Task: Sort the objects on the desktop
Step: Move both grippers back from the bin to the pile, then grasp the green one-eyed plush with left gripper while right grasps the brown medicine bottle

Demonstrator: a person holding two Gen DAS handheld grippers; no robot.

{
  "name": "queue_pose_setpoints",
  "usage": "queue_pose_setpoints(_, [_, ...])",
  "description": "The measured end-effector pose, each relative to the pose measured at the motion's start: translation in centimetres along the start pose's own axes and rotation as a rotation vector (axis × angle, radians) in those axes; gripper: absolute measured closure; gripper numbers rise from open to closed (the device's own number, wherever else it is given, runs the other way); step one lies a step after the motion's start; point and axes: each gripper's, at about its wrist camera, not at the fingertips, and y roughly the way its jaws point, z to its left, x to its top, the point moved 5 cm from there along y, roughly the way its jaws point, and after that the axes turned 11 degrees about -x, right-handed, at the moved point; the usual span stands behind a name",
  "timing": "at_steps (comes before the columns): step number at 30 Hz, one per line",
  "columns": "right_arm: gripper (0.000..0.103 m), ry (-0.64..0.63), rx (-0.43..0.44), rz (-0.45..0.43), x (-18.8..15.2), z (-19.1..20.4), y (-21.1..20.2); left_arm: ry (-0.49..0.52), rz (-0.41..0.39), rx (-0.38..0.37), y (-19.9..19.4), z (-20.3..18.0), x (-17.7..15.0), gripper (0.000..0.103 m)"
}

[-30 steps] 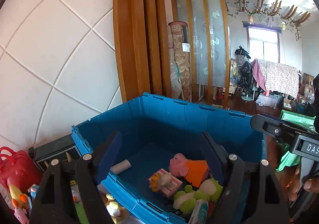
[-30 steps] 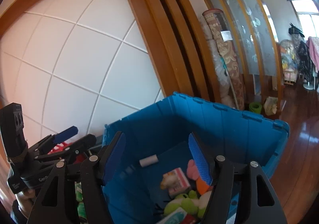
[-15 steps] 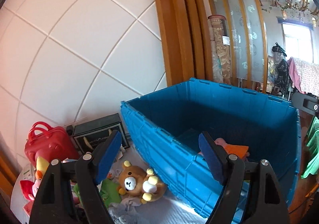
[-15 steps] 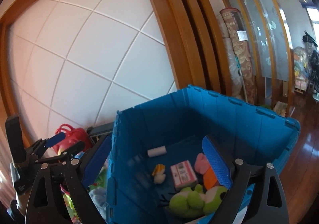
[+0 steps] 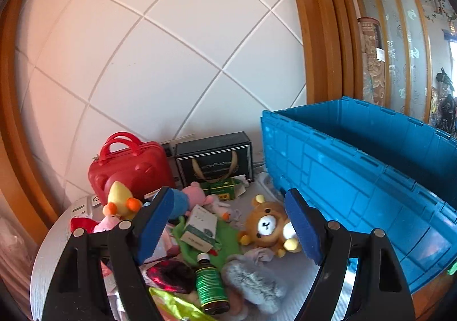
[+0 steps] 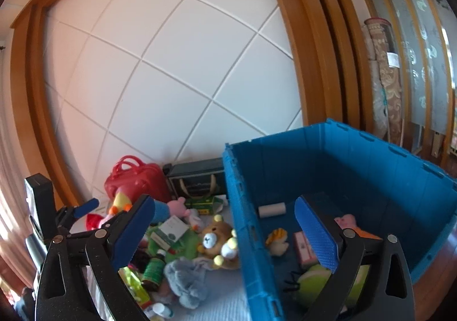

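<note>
- Left gripper (image 5: 228, 224): jaws spread wide, nothing between them, hanging over the toy pile on the table (image 5: 294, 269).
- Right gripper (image 6: 225, 224): jaws also wide apart and empty, straddling the near wall of the blue crate (image 6: 245, 235).
- Unsorted items lie just left of the crate: bear plush (image 5: 268, 226), green bottle (image 5: 210, 281), white carton (image 5: 200, 226), grey fluffy piece (image 5: 254, 284), yellow duck plush (image 5: 121, 202).
- Already inside the crate: white roll (image 6: 272, 209), pink box (image 6: 304, 245), green plush (image 6: 317, 282).
- Risk: the pile is crowded and overlapping, so a closing jaw would likely snag a neighbour too; the bottle lies partly on the green cloth (image 5: 225, 238).
- Risk: the bottle looks hard, round and smooth, and could roll or squirt out of the pads.
- Risk: the right gripper sits close over the rigid ribbed crate rim; a careless swing would knock it.
- Plush looks soft and compressible; carton is flat-faced and crushable.
</note>
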Motion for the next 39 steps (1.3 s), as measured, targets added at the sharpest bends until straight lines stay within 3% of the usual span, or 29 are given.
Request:
queue_pose_setpoints(10, [0.003, -0.031, 0.094, 0.100, -4.0, 11.6, 2.4, -0.002, 0.076, 0.130, -3.5, 12.9, -5.7, 0.023])
queue_pose_setpoints(15, [0.003, -0.022, 0.117, 0.168, -7.4, 15.2, 3.9, -0.045, 0.147, 0.199, -4.8, 19.9, -9.8, 0.023])
queue_pose_setpoints(20, [0.003, -0.053, 0.137, 0.254, -10.3, 17.7, 6.4, -0.088, 0.203, 0.234, -5.3, 23.2, -13.4, 0.023])
queue_pose_setpoints(25, [0.004, -0.120, 0.150, 0.372, -13.9, 19.0, 10.7, -0.149, 0.253, 0.148, -4.1, 21.8, -16.7, 0.023])
queue_pose_setpoints(29, [0.016, -0.167, 0.169, 0.496, -17.3, 19.5, 14.0, -0.111, 0.301, 0.062, -2.1, 17.8, -18.4, 0.023])
queue_pose_setpoints(35, [0.020, -0.225, 0.201, 0.639, -21.8, 20.8, 18.4, -0.105, 0.418, -0.110, 1.5, 11.9, -22.2, 0.023])
queue_pose_setpoints(39, [0.035, -0.237, 0.199, 0.736, -24.9, 21.8, 21.7, -0.111, 0.455, -0.164, 3.4, 9.7, -23.7, 0.023])
